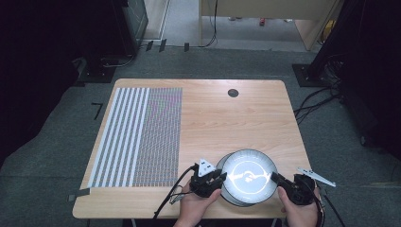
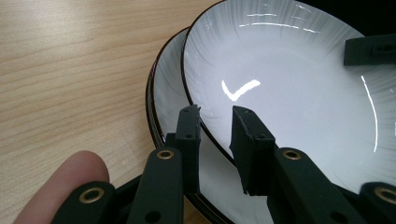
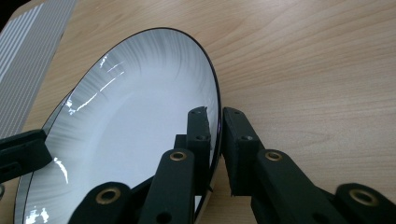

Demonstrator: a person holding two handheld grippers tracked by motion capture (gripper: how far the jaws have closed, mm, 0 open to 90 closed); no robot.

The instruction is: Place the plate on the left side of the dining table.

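Two white plates with dark rims are stacked near the table's front edge. The upper plate [image 1: 249, 176] sits tilted and shifted right over the lower plate [image 1: 220, 165]. My left gripper [image 1: 222, 178] is shut on the upper plate's left rim; in the left gripper view that rim [image 2: 289, 93] runs between the jaws of my left gripper [image 2: 217, 114], above the lower plate [image 2: 170, 98]. My right gripper [image 1: 274, 178] is shut on the opposite rim, and in the right gripper view my right gripper [image 3: 215, 114] pinches the edge of the upper plate [image 3: 140, 121].
A grey striped mat [image 1: 137, 137] covers the left part of the wooden table [image 1: 227, 123]. A black round cap [image 1: 232, 92] sits near the far edge. Cables and stands lie on the floor around the table. A fingertip [image 2: 70, 179] rests beside the left jaws.
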